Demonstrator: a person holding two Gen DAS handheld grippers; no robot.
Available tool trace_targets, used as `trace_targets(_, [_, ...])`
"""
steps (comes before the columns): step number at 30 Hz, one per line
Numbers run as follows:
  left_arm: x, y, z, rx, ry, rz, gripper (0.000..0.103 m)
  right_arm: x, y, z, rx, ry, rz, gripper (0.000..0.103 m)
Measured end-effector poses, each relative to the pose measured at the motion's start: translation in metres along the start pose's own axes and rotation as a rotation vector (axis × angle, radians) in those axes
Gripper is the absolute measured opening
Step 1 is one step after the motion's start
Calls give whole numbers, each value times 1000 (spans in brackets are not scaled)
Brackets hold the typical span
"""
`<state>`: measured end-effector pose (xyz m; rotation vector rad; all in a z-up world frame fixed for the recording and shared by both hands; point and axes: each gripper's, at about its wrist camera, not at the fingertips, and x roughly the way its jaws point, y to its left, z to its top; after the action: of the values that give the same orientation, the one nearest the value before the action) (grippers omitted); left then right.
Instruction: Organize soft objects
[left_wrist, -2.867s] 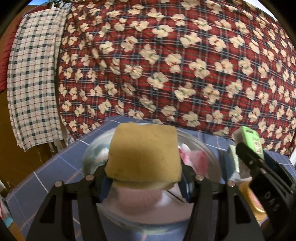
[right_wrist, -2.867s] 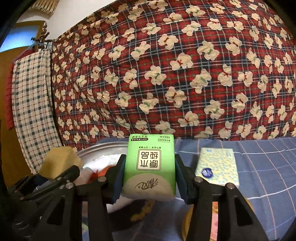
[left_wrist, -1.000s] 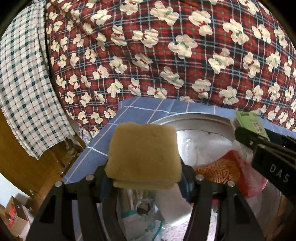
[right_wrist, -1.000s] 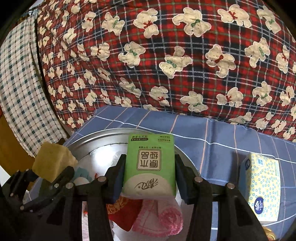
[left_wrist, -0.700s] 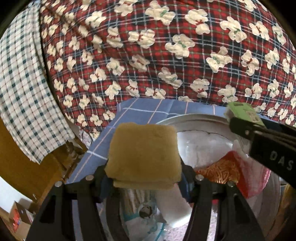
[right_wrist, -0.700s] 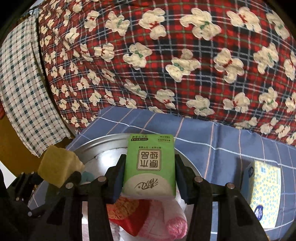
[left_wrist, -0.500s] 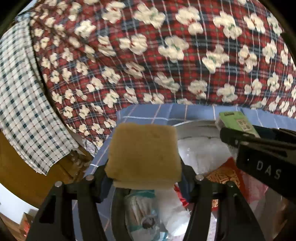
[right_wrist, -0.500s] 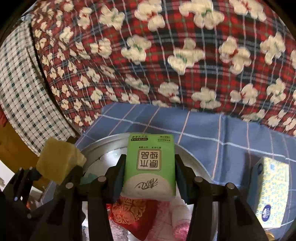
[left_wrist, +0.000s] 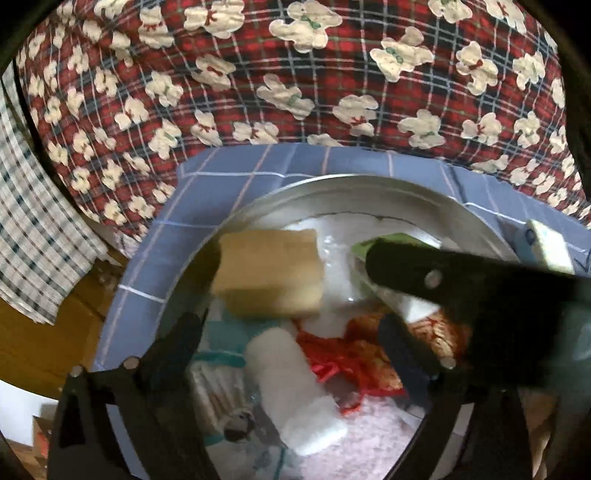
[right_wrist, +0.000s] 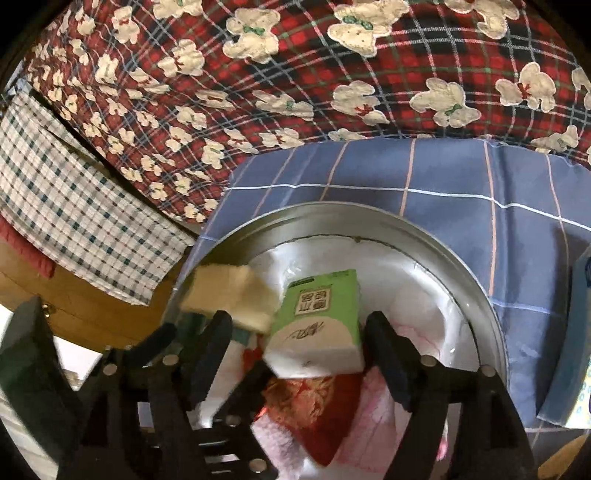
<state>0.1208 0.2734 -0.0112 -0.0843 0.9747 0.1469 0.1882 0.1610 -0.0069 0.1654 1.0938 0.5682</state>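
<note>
My left gripper (left_wrist: 291, 332) hangs over a round metal basin (left_wrist: 332, 184) with its jaws opening. A yellow sponge (left_wrist: 266, 273) is loose and blurred beyond its fingertips, free of both pads. My right gripper (right_wrist: 299, 343) is over the same basin (right_wrist: 369, 221), jaws also opening. A green tissue pack (right_wrist: 317, 321) sits tilted between its fingers with a gap on the left side. The sponge (right_wrist: 229, 295) shows just left of the pack. In the basin lie a white roll (left_wrist: 295, 380), a red cloth (left_wrist: 354, 354) and a pink towel (left_wrist: 369, 435).
The basin stands on a blue checked cloth (right_wrist: 443, 177). A yellow and blue tissue box (right_wrist: 576, 350) lies to its right. A red plaid quilt with bears (right_wrist: 332, 74) rises behind. A checked towel (right_wrist: 74, 221) hangs at the left over a wooden edge.
Both grippers tipped down over the basin and spread their jaws. The sponge left the left pads and the green pack came loose and tilted in the right ones.
</note>
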Motion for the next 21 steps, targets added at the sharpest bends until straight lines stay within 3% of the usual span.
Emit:
trace_targets(3, [-5,2,-4,-28,-10,-1,98,-11,1,0,10,-8,19,77])
trace_targets(9, [-25,0,-16,-57,-113,17,98,-40,-3,-12,39,-104,37,77])
trace_targets(17, [-45,4,-37,-112,-298,130,100,-73,-18,-50,33,-366,-14,77])
trace_targets(21, [-58,9,-48,-154,-396,135,101,-88,-14,-69,-42,-517,-51,77])
